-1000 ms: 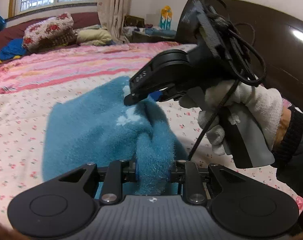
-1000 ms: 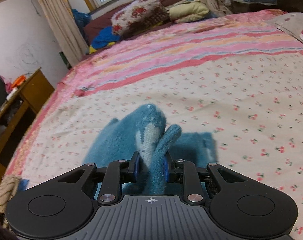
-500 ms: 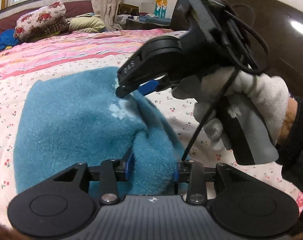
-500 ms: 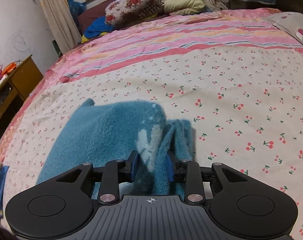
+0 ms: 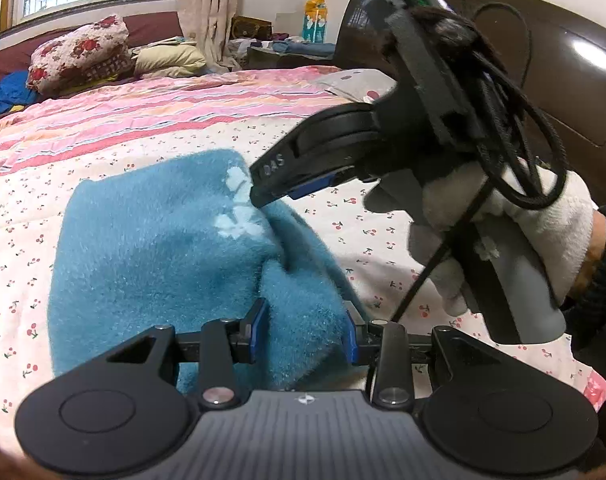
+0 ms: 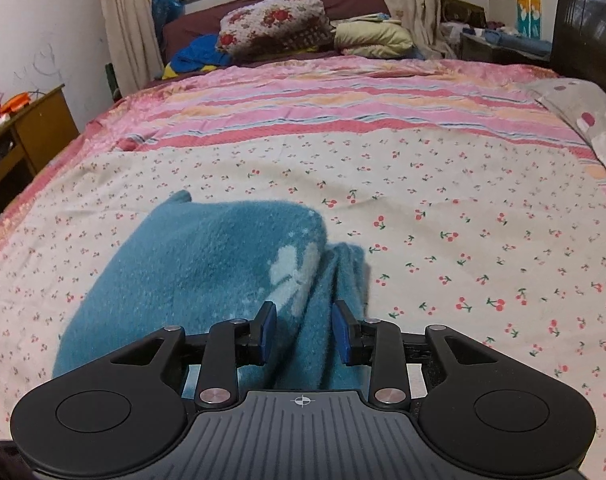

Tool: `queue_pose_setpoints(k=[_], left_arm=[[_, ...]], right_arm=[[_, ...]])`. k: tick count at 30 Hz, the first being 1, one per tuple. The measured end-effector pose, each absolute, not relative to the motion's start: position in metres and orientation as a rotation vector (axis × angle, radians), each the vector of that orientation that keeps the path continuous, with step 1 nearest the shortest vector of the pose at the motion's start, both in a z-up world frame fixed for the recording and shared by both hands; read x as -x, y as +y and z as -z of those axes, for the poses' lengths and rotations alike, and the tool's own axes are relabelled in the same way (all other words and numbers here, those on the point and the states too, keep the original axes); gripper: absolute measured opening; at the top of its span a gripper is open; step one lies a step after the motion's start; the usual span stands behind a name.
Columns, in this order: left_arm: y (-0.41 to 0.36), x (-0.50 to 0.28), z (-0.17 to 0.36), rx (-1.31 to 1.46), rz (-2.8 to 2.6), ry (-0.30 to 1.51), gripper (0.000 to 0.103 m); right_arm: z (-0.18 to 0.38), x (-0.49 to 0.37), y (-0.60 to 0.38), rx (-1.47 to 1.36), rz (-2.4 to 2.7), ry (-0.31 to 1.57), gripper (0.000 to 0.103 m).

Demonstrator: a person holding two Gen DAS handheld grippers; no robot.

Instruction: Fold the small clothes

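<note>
A fuzzy teal garment (image 5: 151, 256) with a pale pattern lies on the cherry-print bedsheet (image 5: 15, 216), folded over itself. It also shows in the right wrist view (image 6: 199, 268). My left gripper (image 5: 305, 330) is open, with a thick fold of the garment between its blue pads. My right gripper (image 6: 303, 330) is open, its blue pads spread around the garment's edge. In the left wrist view the right gripper (image 5: 263, 196) rests its tip on the garment's far corner, held by a white-gloved hand (image 5: 503, 224).
Pillows and bundled bedding (image 6: 275, 24) lie at the far end of the bed under a window. A dark headboard (image 5: 563, 80) stands at the right. A wooden cabinet (image 6: 23, 128) is left of the bed. A spotted pillow (image 6: 583, 120) lies at the right.
Both grippers have opened from their pinch on the garment. The garment has come down from a lifted bunch and now lies spread on the bed.
</note>
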State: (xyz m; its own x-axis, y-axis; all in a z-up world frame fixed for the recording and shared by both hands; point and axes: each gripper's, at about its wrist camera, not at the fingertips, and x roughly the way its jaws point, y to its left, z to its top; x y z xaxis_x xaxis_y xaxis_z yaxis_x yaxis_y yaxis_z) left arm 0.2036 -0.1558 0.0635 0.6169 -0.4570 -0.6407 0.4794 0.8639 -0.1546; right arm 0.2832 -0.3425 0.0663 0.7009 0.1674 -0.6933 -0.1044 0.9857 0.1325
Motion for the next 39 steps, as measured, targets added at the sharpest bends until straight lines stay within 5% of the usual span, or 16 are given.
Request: queue_pose_setpoints(k=[30, 32, 39], left_arm=[[-0.082, -0.175, -0.077, -0.046, 0.413, 0.712, 0.043], [-0.083, -0.177, -0.078, -0.053, 0.417, 0.706, 0.043], [-0.083, -0.199, -0.083, -0.02, 0.403, 0.655, 0.044]], right_arm=[[-0.058, -0.209, -0.318, -0.196, -0.335, 0.901, 0.037], [-0.051, -0.214, -0.318, -0.205, -0.331, 0.919, 0.011], [-0.07, -0.189, -0.361, -0.226, -0.263, 0.784, 0.006]])
